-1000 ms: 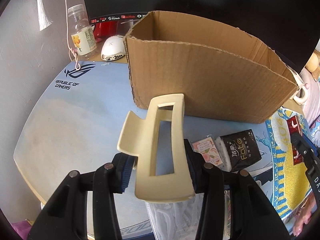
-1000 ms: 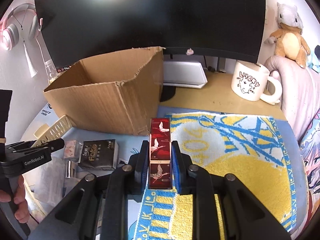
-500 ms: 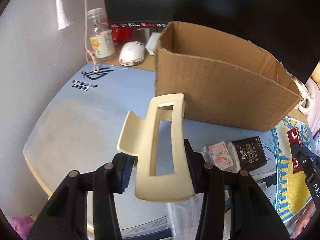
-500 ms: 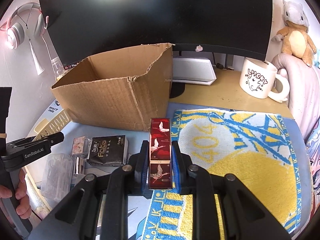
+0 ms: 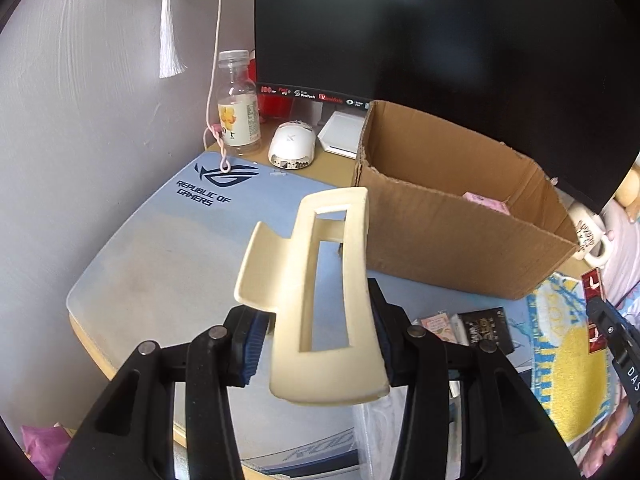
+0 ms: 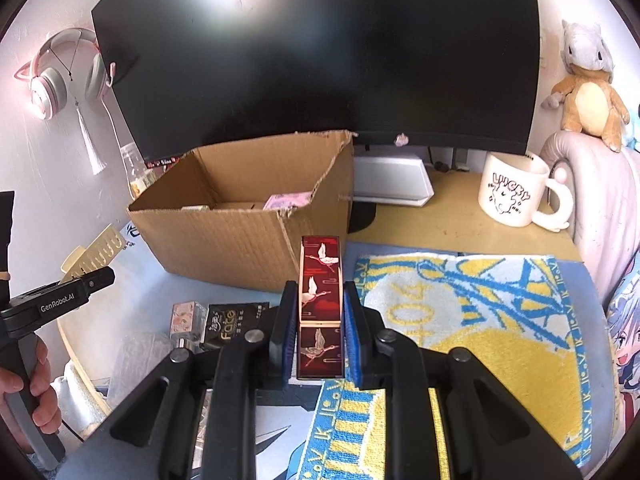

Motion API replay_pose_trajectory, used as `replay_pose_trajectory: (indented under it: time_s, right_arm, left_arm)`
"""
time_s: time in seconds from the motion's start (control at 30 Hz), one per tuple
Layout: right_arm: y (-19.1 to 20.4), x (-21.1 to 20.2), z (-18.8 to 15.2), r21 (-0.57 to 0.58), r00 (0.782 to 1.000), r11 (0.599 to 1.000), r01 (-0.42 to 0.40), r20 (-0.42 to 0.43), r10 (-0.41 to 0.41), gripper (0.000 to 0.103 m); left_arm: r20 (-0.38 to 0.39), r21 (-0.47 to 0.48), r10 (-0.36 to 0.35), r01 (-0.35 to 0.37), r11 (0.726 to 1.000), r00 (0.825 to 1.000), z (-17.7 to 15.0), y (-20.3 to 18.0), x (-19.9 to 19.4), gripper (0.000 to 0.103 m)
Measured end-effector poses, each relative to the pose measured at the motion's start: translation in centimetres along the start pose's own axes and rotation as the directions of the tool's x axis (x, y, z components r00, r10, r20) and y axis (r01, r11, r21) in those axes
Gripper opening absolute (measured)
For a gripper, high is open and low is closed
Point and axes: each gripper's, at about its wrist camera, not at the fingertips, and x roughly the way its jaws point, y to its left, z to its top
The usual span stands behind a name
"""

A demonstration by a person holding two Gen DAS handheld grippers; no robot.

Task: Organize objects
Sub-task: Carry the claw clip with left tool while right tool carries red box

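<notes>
Between the left gripper's (image 5: 316,344) closed pads: cream plastic hair claw clip (image 5: 316,300), light, rigid, likely slippery, gripped across its body; right gripper (image 6: 320,336) clamps red lacquered crane-patterned case (image 6: 320,304).

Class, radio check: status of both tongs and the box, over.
Left tongs shut on hair clip. Right tongs shut on red case. Cardboard box open ahead, path clear.
</notes>
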Motion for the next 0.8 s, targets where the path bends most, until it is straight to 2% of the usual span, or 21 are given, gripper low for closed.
replay_pose_trajectory:
  time_s: [0.4,0.63,0.8]
  right_arm:
    - [1.2,-1.8,0.6,-0.038,0.998,0.999,0.008,0.069,-0.005,0.023]
    - [1.5,-2.0,1.3,-0.037,0.997,0.999,-0.026,0.075,0.028,0.023]
    - [1.5,-2.6,2.1,-0.024,0.995,0.998,-0.056,0.086,0.057,0.023]
  left_arm:
    - [0.031,0.037,-0.005,0.004,0.999,1.0,0.0,-1.1,-1.0,0.044]
    - [0.083,0.05,-0.04,0.035,0.998,0.996,1.1,-1.7,-2.8,0.044]
    - [0.124,0.067,-0.037,0.029,0.997,0.992,2.7,-2.4,-3.8,0.044]
